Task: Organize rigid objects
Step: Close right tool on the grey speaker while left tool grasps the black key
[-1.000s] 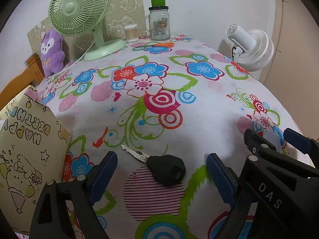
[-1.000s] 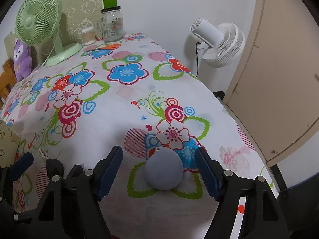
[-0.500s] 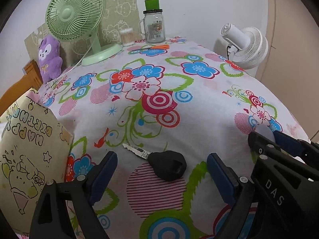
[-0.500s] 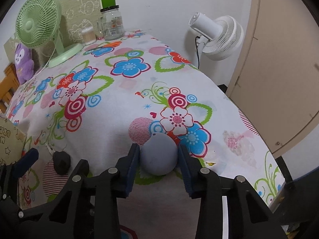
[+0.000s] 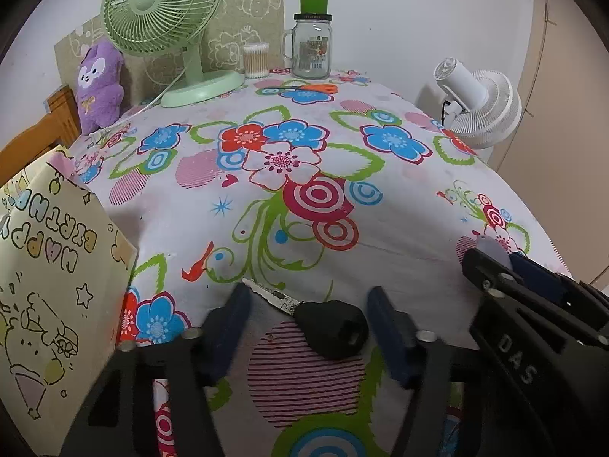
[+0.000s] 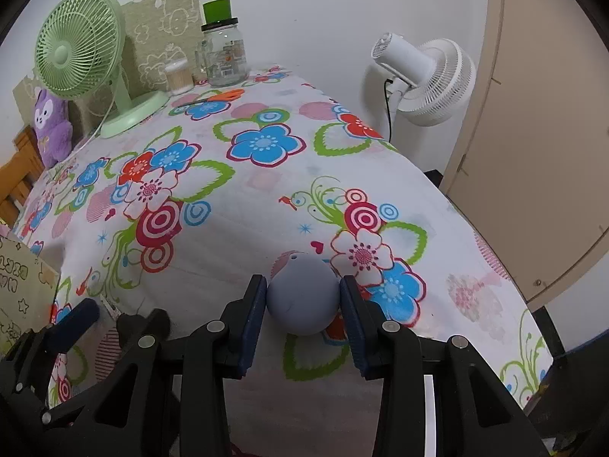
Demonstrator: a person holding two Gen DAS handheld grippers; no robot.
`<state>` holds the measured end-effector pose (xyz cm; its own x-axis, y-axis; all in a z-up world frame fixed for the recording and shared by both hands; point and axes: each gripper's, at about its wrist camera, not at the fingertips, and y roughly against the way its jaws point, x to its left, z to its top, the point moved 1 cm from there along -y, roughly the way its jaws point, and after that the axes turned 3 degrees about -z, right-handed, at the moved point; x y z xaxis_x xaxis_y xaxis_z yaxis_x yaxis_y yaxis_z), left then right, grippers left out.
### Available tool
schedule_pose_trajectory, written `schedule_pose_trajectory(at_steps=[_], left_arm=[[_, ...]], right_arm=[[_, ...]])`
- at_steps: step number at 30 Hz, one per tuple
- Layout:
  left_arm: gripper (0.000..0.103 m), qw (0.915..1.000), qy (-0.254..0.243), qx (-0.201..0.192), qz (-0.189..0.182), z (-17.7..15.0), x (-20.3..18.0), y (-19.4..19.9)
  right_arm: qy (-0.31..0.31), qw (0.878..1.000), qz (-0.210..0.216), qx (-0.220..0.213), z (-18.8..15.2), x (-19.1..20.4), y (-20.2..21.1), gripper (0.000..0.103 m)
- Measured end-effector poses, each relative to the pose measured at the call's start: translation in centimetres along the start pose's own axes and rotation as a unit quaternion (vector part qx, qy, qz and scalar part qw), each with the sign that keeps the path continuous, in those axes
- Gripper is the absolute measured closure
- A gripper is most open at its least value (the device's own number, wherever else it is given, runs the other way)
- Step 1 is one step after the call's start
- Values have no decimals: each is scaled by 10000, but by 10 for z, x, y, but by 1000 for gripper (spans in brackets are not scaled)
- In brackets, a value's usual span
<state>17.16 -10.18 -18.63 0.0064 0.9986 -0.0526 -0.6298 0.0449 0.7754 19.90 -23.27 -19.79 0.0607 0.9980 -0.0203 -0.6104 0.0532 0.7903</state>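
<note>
- Right gripper (image 6: 302, 318): both pads pressed against the sides of the grey ball (image 6: 302, 297), clamped on it. Ball sits low over the floral cloth (image 6: 243, 175); can't tell if it touches the cloth.
- Left gripper (image 5: 304, 327): jaws closing, key (image 5: 323, 323) between them. Right pad just beside the black key head, left pad near the blade tip; neither pad visibly pressing yet.
- Key lies flat on the cloth, metal blade pointing up-left, head over a pink striped circle.
- Left of the left gripper: yellow birthday gift bag (image 5: 49, 278), standing at the cloth edge.
- The two grippers sit side by side, near each other.
- Far end: green desk fan (image 5: 167, 19), purple plush (image 5: 101, 83), cotton swab tub (image 5: 255, 60), glass jar (image 5: 311, 47) with green cap, orange scissors (image 5: 308, 87).
- Off the surface to the right: white fan (image 6: 426, 76), beige door (image 6: 540, 133).
</note>
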Motion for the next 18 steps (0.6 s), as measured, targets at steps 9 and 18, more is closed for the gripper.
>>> schedule_pose_trajectory(at_steps=[9, 18], left_arm=[[69, 9999, -41, -23, -143, -8, -2, 8], [69, 9998, -77, -95, -173, -11, -1, 20]], right_arm=[[47, 10000, 25, 71, -2, 5, -2, 60], [113, 9999, 84, 0, -8, 13, 11, 60]])
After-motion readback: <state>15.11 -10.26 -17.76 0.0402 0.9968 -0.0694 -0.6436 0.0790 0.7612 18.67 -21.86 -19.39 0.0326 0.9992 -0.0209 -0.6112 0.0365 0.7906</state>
